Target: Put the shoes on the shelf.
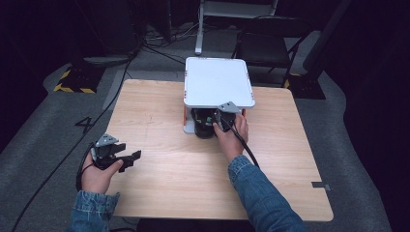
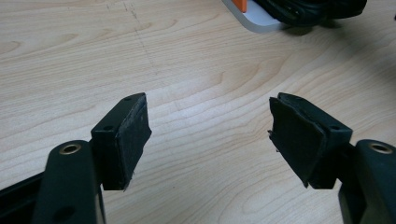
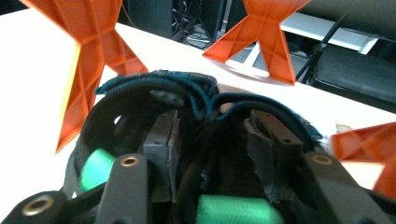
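At the lower left of the high view, my left hand point(image 1: 99, 175) rests at the near left corner of the wooden table point(image 1: 159, 145), holding my left gripper point(image 1: 126, 160). Its jaws point toward the right of the frame and stand wide apart with nothing between them. In the left gripper view the two black pads point(image 2: 133, 140) frame only bare wood grain, and a corner of the white shelf base point(image 2: 254, 18) shows at the top right of that frame.

Moving toward the centre of the high view, a small white shelf point(image 1: 218, 81) on orange supports point(image 1: 184, 116) stands on the far middle of the table. Beneath its top plate, at the front edge, sits a pair of dark shoes point(image 1: 204, 124) with a blue-green trim.

Just right of centre, my right hand point(image 1: 232, 137) reaches forward under the shelf with my right gripper point(image 1: 216, 121). In the right gripper view the jaws stand partly open, down inside the shoes point(image 3: 196, 100), one jaw in each opening, with the two inner collars bunched between them. The pads point(image 3: 163, 140) do not press on the collars. Green insole patches point(image 3: 95, 165) show low in that frame, and orange supports point(image 3: 93, 51) rise at the upper left and upper centre.
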Action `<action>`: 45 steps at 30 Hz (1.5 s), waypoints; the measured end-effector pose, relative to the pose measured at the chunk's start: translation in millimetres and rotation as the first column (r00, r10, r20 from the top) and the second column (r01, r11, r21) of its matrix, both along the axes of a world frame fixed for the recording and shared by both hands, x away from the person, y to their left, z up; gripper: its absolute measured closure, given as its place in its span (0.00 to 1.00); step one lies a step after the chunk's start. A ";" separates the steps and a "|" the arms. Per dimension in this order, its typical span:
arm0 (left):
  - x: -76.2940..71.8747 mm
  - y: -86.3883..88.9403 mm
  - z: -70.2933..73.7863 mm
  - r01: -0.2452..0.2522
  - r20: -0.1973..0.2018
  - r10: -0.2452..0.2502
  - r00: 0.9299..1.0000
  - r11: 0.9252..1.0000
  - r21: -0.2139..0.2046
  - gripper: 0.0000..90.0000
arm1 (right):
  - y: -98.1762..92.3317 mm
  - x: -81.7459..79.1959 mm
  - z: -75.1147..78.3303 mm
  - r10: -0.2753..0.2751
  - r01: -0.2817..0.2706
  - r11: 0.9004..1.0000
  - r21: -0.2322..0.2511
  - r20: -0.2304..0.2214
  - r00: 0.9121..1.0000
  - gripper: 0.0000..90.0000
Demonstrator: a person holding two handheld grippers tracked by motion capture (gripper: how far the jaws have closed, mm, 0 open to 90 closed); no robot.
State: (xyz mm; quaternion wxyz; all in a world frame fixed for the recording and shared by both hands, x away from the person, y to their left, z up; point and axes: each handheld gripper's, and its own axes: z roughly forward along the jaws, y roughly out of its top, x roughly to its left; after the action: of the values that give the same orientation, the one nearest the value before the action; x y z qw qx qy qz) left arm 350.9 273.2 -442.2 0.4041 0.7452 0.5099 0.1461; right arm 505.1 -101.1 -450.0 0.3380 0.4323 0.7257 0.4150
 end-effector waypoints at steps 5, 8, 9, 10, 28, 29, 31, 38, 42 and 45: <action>6.0 -8.1 1.1 0.022 0.002 -0.022 1.000 1.000 -0.001 0.31 | -8.3 -8.1 8.6 0.018 -0.017 0.999 0.032 -0.004 1.000 0.56; 12.7 -17.5 3.2 0.045 0.010 -0.045 0.999 0.999 0.001 0.31 | -22.5 -23.1 19.6 0.056 -0.056 0.993 0.106 0.000 0.998 0.53; 15.2 -21.4 3.8 0.054 0.012 -0.054 0.998 0.999 -0.002 0.31 | -22.5 -23.1 19.6 0.056 -0.056 0.993 0.106 0.000 0.998 0.53; 18.3 -27.5 4.8 0.070 0.012 -0.070 0.998 0.998 0.004 0.31 | -27.0 -27.5 22.9 0.082 -0.081 0.988 0.135 -0.005 0.997 0.53; 45.6 -106.8 0.1 0.254 0.066 -0.253 0.965 0.967 -0.007 0.52 | -107.7 -88.2 32.4 0.269 -0.248 0.957 0.148 -0.143 0.952 0.69; 45.6 -106.8 0.1 0.254 0.066 -0.253 0.965 0.967 -0.007 0.54 | -107.7 -88.2 32.4 0.269 -0.248 0.957 0.148 -0.143 0.952 0.69; 49.8 -120.9 -5.5 0.282 0.068 -0.281 0.957 0.959 -0.005 0.62 | -108.5 -92.3 29.2 0.293 -0.270 0.951 0.150 -0.167 0.941 0.86; 65.2 -145.0 -14.3 0.305 0.076 -0.303 0.950 0.952 -0.015 0.71 | -100.7 -86.5 10.2 0.322 -0.295 0.943 0.157 -0.194 0.927 0.85; 78.2 -162.4 -26.3 0.307 0.076 -0.306 0.949 0.952 0.000 0.77 | -94.5 -75.1 -5.1 0.310 -0.276 0.946 0.171 -0.222 0.925 0.89; 83.9 -166.7 -32.0 0.312 0.059 -0.311 0.949 0.950 0.002 0.83 | -90.0 -67.9 -12.8 0.311 -0.274 0.945 0.178 -0.232 0.922 0.91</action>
State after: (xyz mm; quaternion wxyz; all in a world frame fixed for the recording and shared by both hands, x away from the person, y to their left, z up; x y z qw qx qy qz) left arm 434.8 106.5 -474.2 0.4394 0.8103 0.3745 0.1003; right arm 437.2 -191.1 -462.8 0.1436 0.3919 0.7884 0.4518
